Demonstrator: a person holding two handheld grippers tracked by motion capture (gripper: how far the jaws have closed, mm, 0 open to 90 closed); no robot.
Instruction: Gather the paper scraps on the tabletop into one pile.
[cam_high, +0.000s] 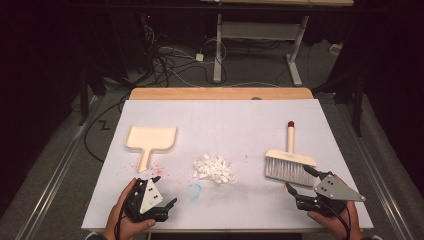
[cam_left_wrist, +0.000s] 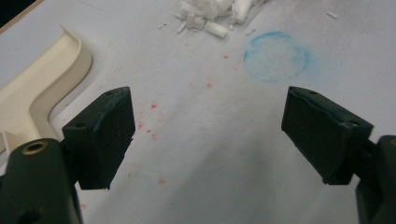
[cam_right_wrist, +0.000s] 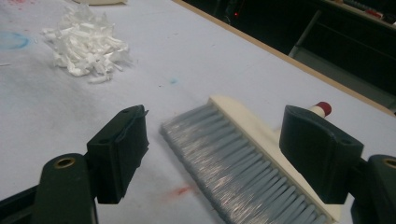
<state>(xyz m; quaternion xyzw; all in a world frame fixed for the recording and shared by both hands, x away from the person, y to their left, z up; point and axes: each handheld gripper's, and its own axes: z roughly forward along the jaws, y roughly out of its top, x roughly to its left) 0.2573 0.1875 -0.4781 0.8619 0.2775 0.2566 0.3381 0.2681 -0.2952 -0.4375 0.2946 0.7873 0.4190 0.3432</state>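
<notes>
The right hand-held gripper (cam_high: 299, 180) is held low over the near edge of the bench (cam_high: 230, 112), its jaws spread wide with nothing between them. Just ahead of those jaws a hand brush (cam_right_wrist: 243, 163) is seen lying flat, the grey bristles turned toward the gripper and the cream handle (cam_high: 290, 137) with its red tip running away from it. Off to the gripper's left, and well apart from the brush, a small heap of white scraps (cam_right_wrist: 86, 44) is spotted.

The left hand-held gripper (cam_high: 162, 192) is likewise held wide open and empty, resting low above the bench. Close ahead of it and a little to its left, the handle of a cream dustpan (cam_left_wrist: 35, 98) is seen, pan mouth pointing away. A faint blue ring (cam_left_wrist: 276, 56) is marked on the sheet just ahead and to its right, with the scraps lying beyond that, and red specks scattered between.

The brush is judged light and stiff along its back, soft and yielding in the bristles; a hold would best be taken on the narrow handle, not the bristle bed. The dustpan looks like thin, smooth, rigid plastic, likely slippery, so its flat handle should be pinched squarely. The scraps appear feather-light and easily scattered.
</notes>
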